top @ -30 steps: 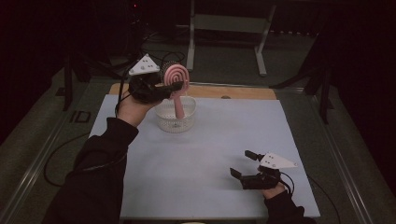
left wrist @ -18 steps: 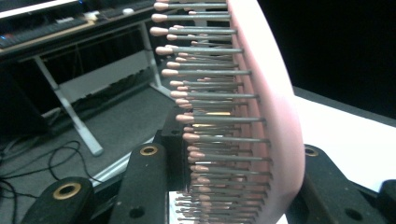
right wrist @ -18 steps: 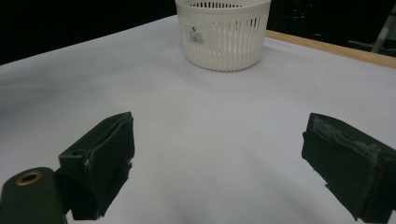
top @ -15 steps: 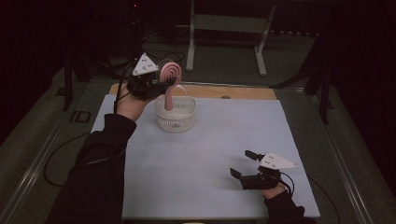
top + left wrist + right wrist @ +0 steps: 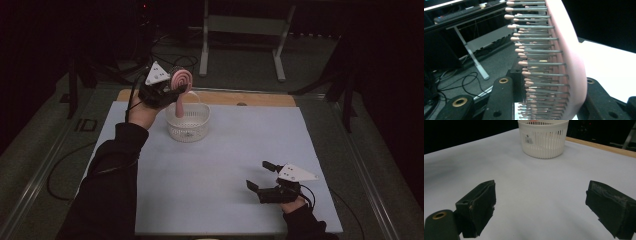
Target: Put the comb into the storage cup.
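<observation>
Gripping a pink hairbrush (image 5: 180, 86) by its head, the left gripper (image 5: 159, 90) is seen raised above the far left part of the table (image 5: 215, 165), just beside a white slotted basket (image 5: 188, 123). The brush is held with its round head uppermost and its handle pointing down into the basket's mouth; whether the handle tip touches the basket floor cannot be told. In the left gripper view the jaws are pressed onto the brush head (image 5: 571, 57) from both sides, with rows of grey bristles (image 5: 536, 45) tipped in pink standing out sideways toward the left of that view. The bristle pad is seen edge-on, curving from top to bottom between the two black jaws. The right gripper (image 5: 267, 181) is held low over the near right part of the table, well apart from the basket, and nothing is seen between its jaws. In the right gripper view the two black jaws are spread wide, with bare pale table surface (image 5: 529, 190) between them and the basket (image 5: 543, 138) standing farther off, a small label visible on its wall. A strip of wooden edge (image 5: 250, 98) is noted along the far side of the table, behind the basket. Cables (image 5: 165, 55) are seen on the dark floor beyond it.
</observation>
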Demonstrator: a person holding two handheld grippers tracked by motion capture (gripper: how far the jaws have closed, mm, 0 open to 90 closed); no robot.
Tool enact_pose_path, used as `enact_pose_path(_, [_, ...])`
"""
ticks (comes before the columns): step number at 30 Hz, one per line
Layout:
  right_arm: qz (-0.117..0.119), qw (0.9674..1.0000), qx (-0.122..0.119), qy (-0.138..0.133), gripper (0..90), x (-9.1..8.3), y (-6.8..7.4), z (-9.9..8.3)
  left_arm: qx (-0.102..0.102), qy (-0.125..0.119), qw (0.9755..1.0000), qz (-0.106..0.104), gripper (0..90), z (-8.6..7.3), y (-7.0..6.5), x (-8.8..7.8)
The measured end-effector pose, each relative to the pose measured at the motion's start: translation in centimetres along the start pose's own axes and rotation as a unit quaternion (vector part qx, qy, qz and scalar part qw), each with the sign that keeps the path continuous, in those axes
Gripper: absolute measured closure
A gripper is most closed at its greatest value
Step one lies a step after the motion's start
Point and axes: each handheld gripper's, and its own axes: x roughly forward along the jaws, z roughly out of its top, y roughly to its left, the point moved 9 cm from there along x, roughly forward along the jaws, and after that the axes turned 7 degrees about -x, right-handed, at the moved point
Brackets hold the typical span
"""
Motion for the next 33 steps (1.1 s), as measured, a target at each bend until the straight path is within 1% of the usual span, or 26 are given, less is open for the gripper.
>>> enact_pose_path(2, [0.001, 1.0000, -0.001, 0.000, 9.3, 0.0, 0.0, 0.0, 0.009, 0.003, 0.9999, 0.007, 64.6, -0.6, 0.2, 0.5])
enact_pose_path(4, [0.001, 1.0000, 0.000, 0.000, 9.3, 0.0, 0.0, 0.0, 0.006, 0.008, 0.9999, 0.012, 64.6, -1.1, 0.3, 0.9])
enact_pose_path(6, [-0.004, 1.0000, -0.002, 0.000, 9.3, 0.0, 0.0, 0.0, 0.007, 0.011, 0.9998, 0.017, 64.6, -1.5, 0.5, 1.3])
enact_pose_path(8, [-0.004, 1.0000, 0.001, -0.003, 9.3, -0.1, -0.1, 0.1, 0.003, 0.012, 0.9998, 0.018, 64.6, -2.0, 0.5, 1.7])
enact_pose_path(11, [-0.002, 1.0000, 0.000, -0.001, 9.3, -0.1, -0.1, 0.0, 0.006, 0.016, 0.9997, 0.018, 64.6, -2.5, 0.5, 2.1])
enact_pose_path(13, [-0.003, 1.0000, -0.002, -0.001, 9.3, 0.0, -0.1, 0.0, 0.011, 0.017, 0.9995, 0.022, 64.6, -2.8, 0.4, 2.4])
enact_pose_path(16, [-0.004, 1.0000, -0.002, -0.001, 9.4, 0.0, -0.1, 0.0, 0.013, 0.018, 0.9995, 0.022, 64.6, -3.2, 0.4, 2.7])
enact_pose_path(18, [-0.002, 1.0000, 0.001, -0.002, 9.3, -0.1, -0.1, 0.1, 0.010, 0.017, 0.9996, 0.020, 64.6, -3.5, 0.3, 2.9])
enact_pose_path(21, [-0.002, 1.0000, 0.001, -0.001, 9.3, -0.1, -0.1, 0.0, 0.020, 0.023, 0.9992, 0.025, 64.6, -4.1, 0.2, 3.2])
enact_pose_path(23, [-0.003, 1.0000, 0.001, -0.001, 9.3, -0.1, -0.1, 0.0, 0.021, 0.023, 0.9992, 0.026, 64.6, -4.4, 0.1, 3.4])
enact_pose_path(24, [-0.002, 1.0000, 0.001, -0.001, 9.3, -0.1, -0.1, 0.0, 0.025, 0.026, 0.9990, 0.027, 64.6, -4.6, 0.1, 3.5])
enact_pose_path(26, [-0.001, 1.0000, 0.001, -0.001, 9.3, 0.0, -0.1, 0.0, 0.022, 0.028, 0.9990, 0.027, 64.6, -5.0, 0.1, 3.8])
enact_pose_path(28, [-0.001, 1.0000, 0.001, -0.001, 9.4, 0.0, -0.1, 0.0, 0.027, 0.035, 0.9985, 0.033, 64.6, -5.4, 0.1, 4.0])
enact_pose_path(31, [0.000, 1.0000, 0.002, -0.001, 9.4, 0.0, -0.1, 0.0, 0.025, 0.036, 0.9985, 0.033, 64.6, -5.8, -0.1, 4.3])
enact_pose_path(33, [0.000, 1.0000, 0.003, 0.000, 9.4, 0.0, 0.0, -0.1, 0.028, 0.040, 0.9983, 0.032, 64.6, -6.0, -0.3, 4.5])
